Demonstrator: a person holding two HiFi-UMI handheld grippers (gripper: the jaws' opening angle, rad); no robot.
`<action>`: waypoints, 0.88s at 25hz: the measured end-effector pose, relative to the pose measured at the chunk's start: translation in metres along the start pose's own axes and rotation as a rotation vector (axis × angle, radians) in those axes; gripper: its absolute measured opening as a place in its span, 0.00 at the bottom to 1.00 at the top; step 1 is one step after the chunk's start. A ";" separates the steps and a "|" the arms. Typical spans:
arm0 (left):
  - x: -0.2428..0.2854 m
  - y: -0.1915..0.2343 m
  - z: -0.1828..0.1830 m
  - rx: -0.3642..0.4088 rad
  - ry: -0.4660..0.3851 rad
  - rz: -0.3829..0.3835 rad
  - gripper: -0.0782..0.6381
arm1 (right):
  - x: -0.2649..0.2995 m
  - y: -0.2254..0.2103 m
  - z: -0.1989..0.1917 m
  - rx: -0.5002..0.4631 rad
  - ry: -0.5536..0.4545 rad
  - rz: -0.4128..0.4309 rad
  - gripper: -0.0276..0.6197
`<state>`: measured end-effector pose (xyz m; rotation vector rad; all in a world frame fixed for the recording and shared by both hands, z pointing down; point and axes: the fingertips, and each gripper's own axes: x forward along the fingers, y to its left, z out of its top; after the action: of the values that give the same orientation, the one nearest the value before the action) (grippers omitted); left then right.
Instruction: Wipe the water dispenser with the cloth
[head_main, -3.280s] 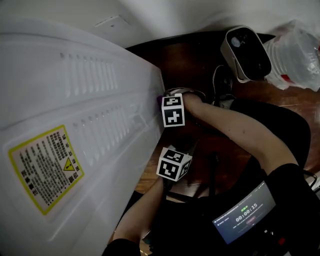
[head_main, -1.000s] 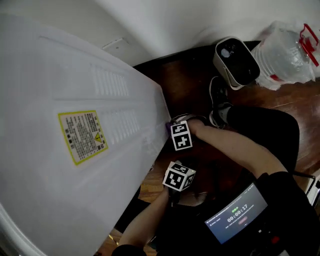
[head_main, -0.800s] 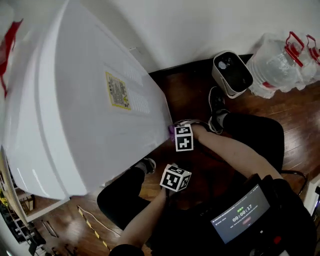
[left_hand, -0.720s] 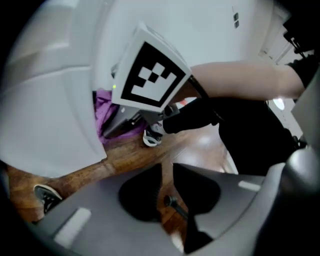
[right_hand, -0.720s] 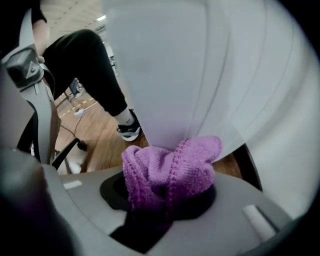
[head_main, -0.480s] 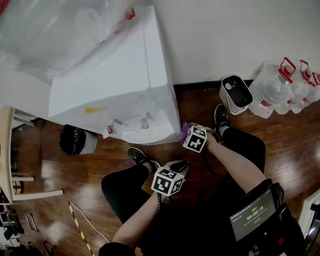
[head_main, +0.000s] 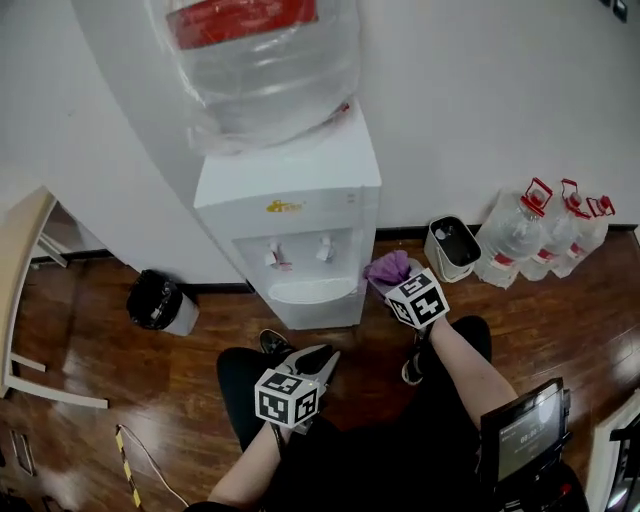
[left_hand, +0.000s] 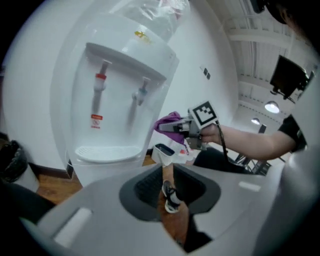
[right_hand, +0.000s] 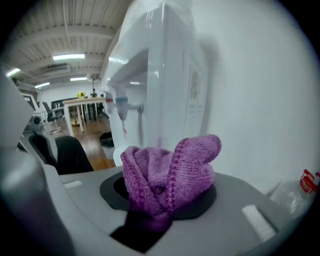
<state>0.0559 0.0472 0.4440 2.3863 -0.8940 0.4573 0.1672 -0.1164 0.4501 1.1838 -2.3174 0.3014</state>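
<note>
The purple knitted cloth, ribbed and soft, is bunched into a lump with one rounded fold standing up. The right hand-held gripper is clenched on it, its grey jaws pinching the lower folds. In the head view the cloth sits right of centre, just beside the right side of the white, box-shaped plastic water dispenser. Whether the two touch cannot be made out.

The dispenser has smooth, flat walls and a recessed front with a red tap, a blue tap and a rounded slotted drip tray below them. A clear, film-wrapped water bottle with a red band stands upside down on top.

The left hand-held gripper, lower centre, is released. Its jaws stand a narrow gap apart with nothing between them, and a black-and-white shoe shows through the slot.

On the glossy brown wooden floor stand a small white bin with a dark opening, a row of clear jugs with red handles at the right, and a round black bin at the left.
</note>
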 end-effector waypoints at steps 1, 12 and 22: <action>-0.009 0.000 0.006 -0.006 -0.025 0.008 0.23 | -0.014 -0.002 0.006 0.027 -0.047 -0.014 0.29; -0.090 0.024 0.061 -0.002 -0.291 0.059 0.23 | -0.126 -0.066 0.058 0.389 -0.414 -0.301 0.30; -0.139 0.080 0.070 0.013 -0.288 0.095 0.23 | -0.174 -0.027 0.267 0.178 -0.657 -0.337 0.30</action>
<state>-0.0909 0.0239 0.3508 2.4686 -1.1360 0.1560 0.1814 -0.1232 0.1305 1.9661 -2.5872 -0.0165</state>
